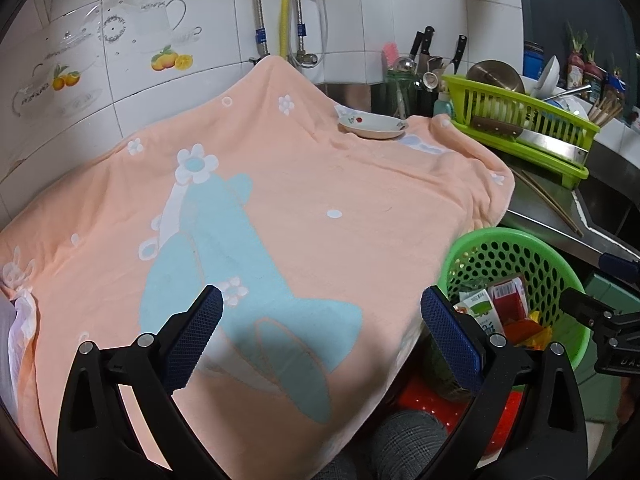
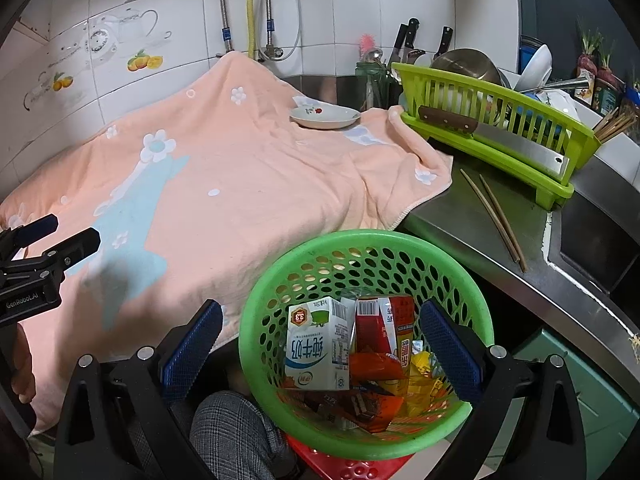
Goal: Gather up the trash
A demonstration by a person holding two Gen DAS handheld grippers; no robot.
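A peach towel (image 2: 248,184) covers the counter (image 2: 472,236), with chopsticks (image 2: 494,220) and a green dish rack (image 2: 500,148) beside it.

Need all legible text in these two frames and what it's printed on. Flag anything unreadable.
"GenRobot.AI": on the left gripper body, seen from the right wrist.
"纯牛奶", printed sideways: on the white milk carton in the green basket.
"3.3": red badge on the same carton.
"DAS", cut off: on the right gripper body, seen from the left wrist.
Red carton print, barcodes, wrappers: too small or blurred.
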